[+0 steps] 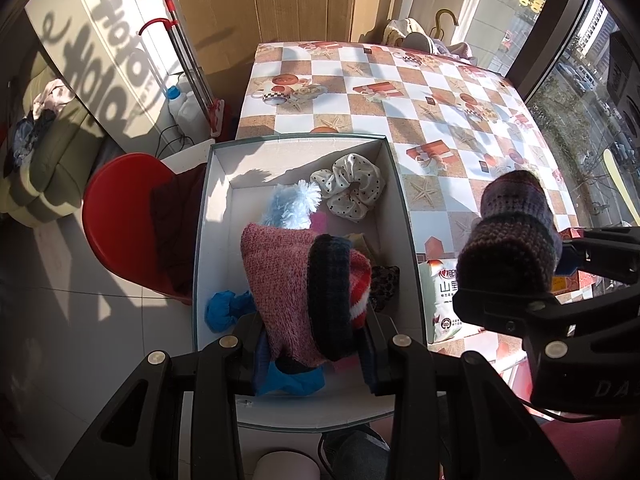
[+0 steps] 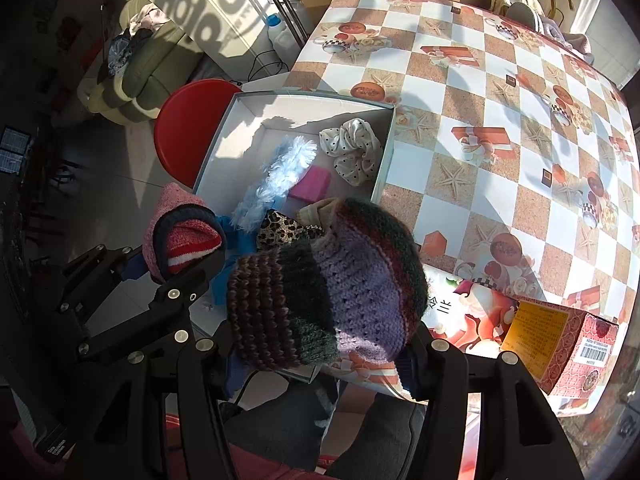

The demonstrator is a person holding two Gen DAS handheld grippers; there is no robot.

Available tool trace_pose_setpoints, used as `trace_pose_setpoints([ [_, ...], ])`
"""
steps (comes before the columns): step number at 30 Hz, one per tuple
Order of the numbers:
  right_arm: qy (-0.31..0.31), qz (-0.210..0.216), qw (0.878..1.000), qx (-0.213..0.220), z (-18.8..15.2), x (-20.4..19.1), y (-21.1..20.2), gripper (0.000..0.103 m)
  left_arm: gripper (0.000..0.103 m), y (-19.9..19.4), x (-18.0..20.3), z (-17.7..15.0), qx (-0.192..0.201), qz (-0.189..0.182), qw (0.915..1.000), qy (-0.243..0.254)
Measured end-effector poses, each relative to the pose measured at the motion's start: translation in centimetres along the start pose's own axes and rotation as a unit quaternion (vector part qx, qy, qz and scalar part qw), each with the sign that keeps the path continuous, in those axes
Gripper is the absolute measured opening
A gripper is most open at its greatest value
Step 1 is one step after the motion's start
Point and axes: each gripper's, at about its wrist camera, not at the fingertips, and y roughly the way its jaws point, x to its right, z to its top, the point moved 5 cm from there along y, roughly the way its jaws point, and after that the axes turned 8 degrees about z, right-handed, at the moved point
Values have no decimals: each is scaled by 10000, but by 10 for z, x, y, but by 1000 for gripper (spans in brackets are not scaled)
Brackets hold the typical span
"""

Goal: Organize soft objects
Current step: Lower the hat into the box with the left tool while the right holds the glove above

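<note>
Soft knit items are sitting in both grippers. Left gripper (image 1: pixel 310 356), bottom centre of the left wrist view, is clamping a pink knit piece (image 1: pixel 276 280) with a dark navy band and a red-white striped end, holding it over the near end of the white box (image 1: pixel 218 152). Right gripper (image 2: pixel 320 356), bottom centre of the right wrist view, is clamping a purple striped knit piece (image 2: pixel 332 280), dark green and brown bands at the ends; it is hanging above the box's near right corner and the table edge.

Box is occupying centre frame in the left view, at the tablecloth's left edge. Inside it: polka-dot scrunchie (image 1: pixel 352 192) at the far right corner, fluffy light-blue item (image 1: pixel 294 204) just beside it, pink block (image 2: pixel 312 184) near the middle, leopard-print fabric (image 2: pixel 280 228) and blue cloth (image 1: pixel 224 310) toward the near end.

Checkered tablecloth (image 1: pixel 400 80) is filling the upper right. White packet (image 1: pixel 440 304) is lying just right of the box; red-patterned carton (image 2: pixel 560 344) is sitting lower right in the right view. Red stool (image 1: pixel 120 220) is standing left of the box, on the floor.
</note>
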Motion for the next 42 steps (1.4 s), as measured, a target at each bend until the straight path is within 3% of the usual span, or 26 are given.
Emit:
trace_pose_setpoints([
  [18, -18, 42, 10000, -18, 14, -3, 1, 60, 40, 18, -22, 6, -230, 195, 9988, -376],
  [42, -148, -17, 9998, -117, 36, -9, 18, 61, 41, 36, -28, 13, -432, 234, 9977, -466],
])
